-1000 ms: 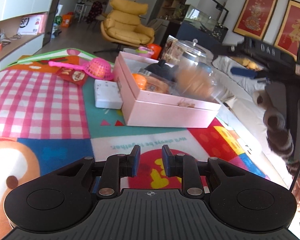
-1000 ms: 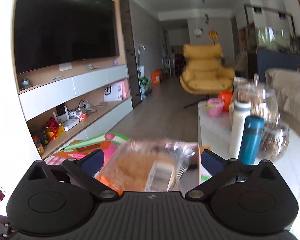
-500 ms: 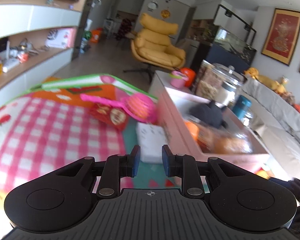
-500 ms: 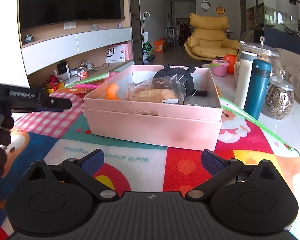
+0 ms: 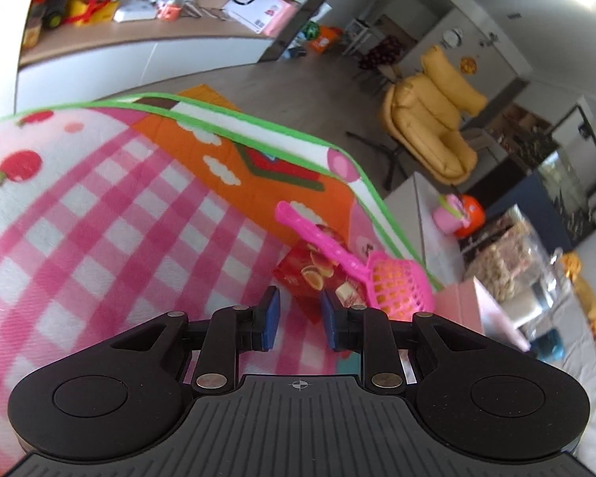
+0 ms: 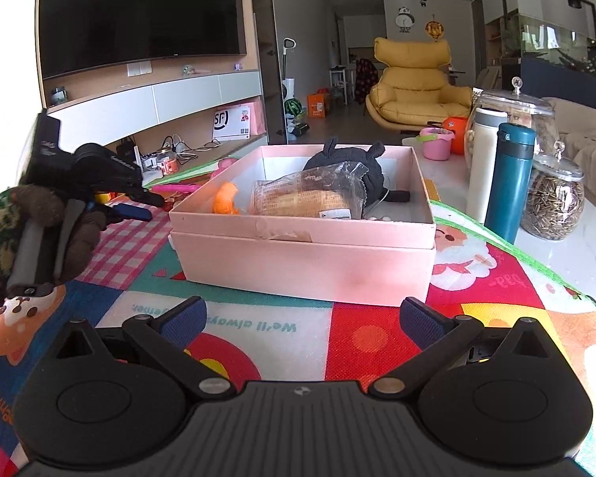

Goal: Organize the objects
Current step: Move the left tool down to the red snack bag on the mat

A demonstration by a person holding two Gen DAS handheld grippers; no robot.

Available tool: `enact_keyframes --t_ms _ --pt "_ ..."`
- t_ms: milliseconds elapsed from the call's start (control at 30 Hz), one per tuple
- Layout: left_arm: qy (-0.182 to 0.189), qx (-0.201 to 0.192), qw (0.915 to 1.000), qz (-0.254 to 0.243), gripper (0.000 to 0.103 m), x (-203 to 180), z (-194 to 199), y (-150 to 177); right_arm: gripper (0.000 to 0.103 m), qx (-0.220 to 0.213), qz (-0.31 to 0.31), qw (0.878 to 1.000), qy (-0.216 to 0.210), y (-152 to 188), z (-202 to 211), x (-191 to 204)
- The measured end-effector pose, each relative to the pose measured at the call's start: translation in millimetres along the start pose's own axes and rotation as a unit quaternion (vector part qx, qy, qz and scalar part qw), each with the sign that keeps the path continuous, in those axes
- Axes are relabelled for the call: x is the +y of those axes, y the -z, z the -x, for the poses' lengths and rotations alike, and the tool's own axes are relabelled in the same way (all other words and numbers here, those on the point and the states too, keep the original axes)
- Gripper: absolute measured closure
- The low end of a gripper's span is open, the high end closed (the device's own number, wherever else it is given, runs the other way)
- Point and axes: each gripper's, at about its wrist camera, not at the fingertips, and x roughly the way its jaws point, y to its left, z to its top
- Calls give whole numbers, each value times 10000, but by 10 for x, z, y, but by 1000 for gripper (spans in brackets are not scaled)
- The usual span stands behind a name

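A pink box (image 6: 306,262) stands on the colourful mat. Inside it lie a clear-wrapped bread packet (image 6: 310,198), an orange toy (image 6: 224,198) and a black plush (image 6: 349,159). My right gripper (image 6: 304,318) is open wide and empty, just in front of the box. My left gripper (image 5: 298,318) has its jaws a little apart with nothing between them. It points at a red snack packet (image 5: 310,274), across which a pink toy scoop (image 5: 377,274) lies. In the right wrist view a gloved hand (image 6: 39,238) holds the left gripper (image 6: 149,204) to the left of the box.
A white flask (image 6: 480,167), a teal flask (image 6: 510,183) and a glass jar of seeds (image 6: 552,202) stand right of the box on the white tabletop. A corner of the pink box (image 5: 465,306) lies right of the scoop. The mat's green edge (image 5: 282,131) runs behind.
The right gripper let go of the bread packet, which now lies in the box, and drew back low over the mat. The left gripper swung left, rolling, from the box toward the red packet and scoop.
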Motion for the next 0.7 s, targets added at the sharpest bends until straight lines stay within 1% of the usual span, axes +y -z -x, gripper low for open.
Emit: enact_keyframes --t_ms 100,167,233,300,333,467,533,567,700 --pt "-12 -161 9996 241 77 -24 -81 14 0 2 -11 10000 18 1 1 -1" --pt "-119 -273 9993 234 77 -48 -103 48 0 -2 -14 10000 10 5 7 1" --pt "-113 -233 9994 220 80 -57 -83 59 0 -6 -16 10000 7 8 11 -4" --pt "-70 -92 9998 163 88 -67 -21 58 0 -23 -24 10000 12 11 16 -6" --pt "-41 -9 10000 59 91 -77 25 71 0 -52 -29 10000 12 13 23 -9" --pt "-57 240 9982 -541 92 -83 227 212 0 -70 -36 10000 -8 14 25 -20" --pt "-35 485 9965 -677 93 -54 334 314 0 -87 -53 9999 -11 14 30 -26" --pt "0 615 9954 -731 95 -29 393 372 0 -105 -63 9999 -12 16 35 -31" --pt "171 904 9896 -1108 95 17 695 593 0 -146 -65 9999 -12 16 47 -28"
